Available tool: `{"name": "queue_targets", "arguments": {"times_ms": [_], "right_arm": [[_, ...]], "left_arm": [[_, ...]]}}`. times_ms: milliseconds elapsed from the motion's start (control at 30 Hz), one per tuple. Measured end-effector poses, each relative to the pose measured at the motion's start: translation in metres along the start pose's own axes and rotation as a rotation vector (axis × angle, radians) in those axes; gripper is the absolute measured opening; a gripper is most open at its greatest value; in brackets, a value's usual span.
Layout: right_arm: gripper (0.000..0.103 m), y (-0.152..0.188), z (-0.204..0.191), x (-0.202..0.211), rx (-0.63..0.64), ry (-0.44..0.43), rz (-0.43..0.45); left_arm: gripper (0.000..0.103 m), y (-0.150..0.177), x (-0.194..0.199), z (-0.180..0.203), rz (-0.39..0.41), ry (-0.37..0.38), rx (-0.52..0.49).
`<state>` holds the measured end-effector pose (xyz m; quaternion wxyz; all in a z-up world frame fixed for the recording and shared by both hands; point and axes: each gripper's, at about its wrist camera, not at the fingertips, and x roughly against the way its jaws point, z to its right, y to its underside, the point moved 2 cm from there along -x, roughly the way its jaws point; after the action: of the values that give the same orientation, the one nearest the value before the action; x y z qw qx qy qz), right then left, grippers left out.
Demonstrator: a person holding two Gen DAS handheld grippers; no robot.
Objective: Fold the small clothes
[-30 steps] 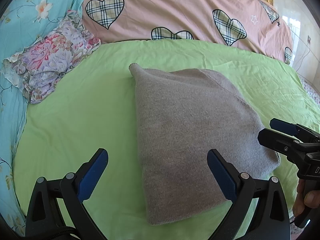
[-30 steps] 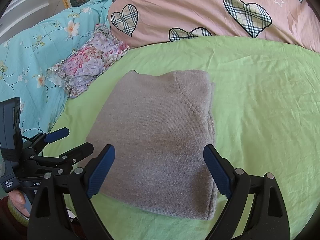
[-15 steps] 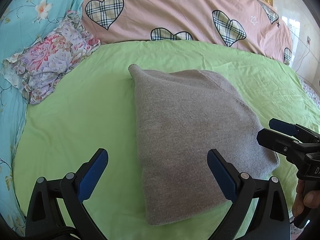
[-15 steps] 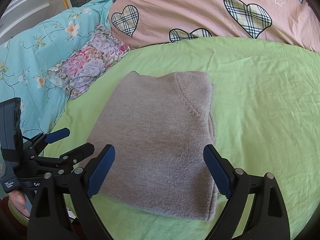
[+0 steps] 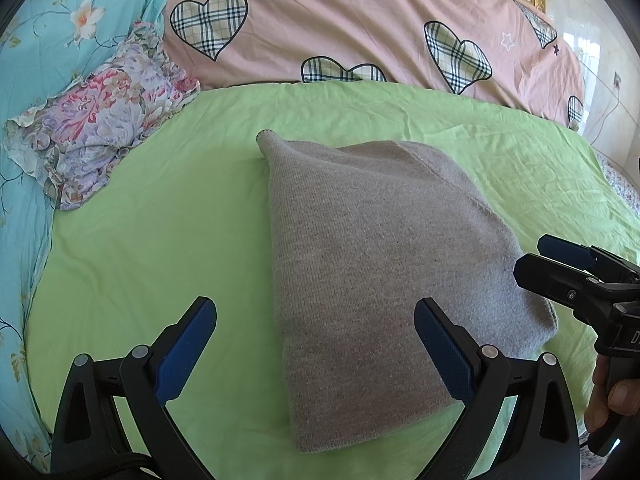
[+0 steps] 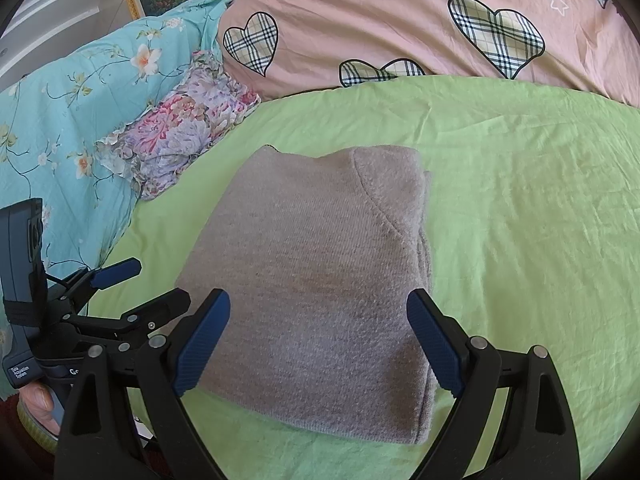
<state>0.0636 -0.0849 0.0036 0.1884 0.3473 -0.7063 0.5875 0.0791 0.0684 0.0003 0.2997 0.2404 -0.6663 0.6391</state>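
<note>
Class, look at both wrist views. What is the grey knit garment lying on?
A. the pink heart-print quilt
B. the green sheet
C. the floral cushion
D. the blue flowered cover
B: the grey knit garment lies folded on the green sheet, neither open gripper holding it.

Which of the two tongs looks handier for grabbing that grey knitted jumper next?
Probably the right tongs: open, they straddle the folded grey knitted jumper near its front edge. The left tongs, also open, sit off its left side, half over green bedsheet.
</note>
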Motion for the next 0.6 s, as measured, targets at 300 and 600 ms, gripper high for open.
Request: {"name": "queue_targets", "arguments": {"times_ms": [300,600], "right_arm": [[0.09,-0.0049,0.0002,-0.001,0.001,-0.005,0.013],[0.09,-0.0089,0.0027,-0.0044,0.005,-0.002,0.01]], "left_arm": [[0.099,-0.0032,0.0022,0.0006,0.022,-0.017,-0.001],[0.099,-0.0072,0.0001,-0.0024,0.017,-0.021,0.009]]}}
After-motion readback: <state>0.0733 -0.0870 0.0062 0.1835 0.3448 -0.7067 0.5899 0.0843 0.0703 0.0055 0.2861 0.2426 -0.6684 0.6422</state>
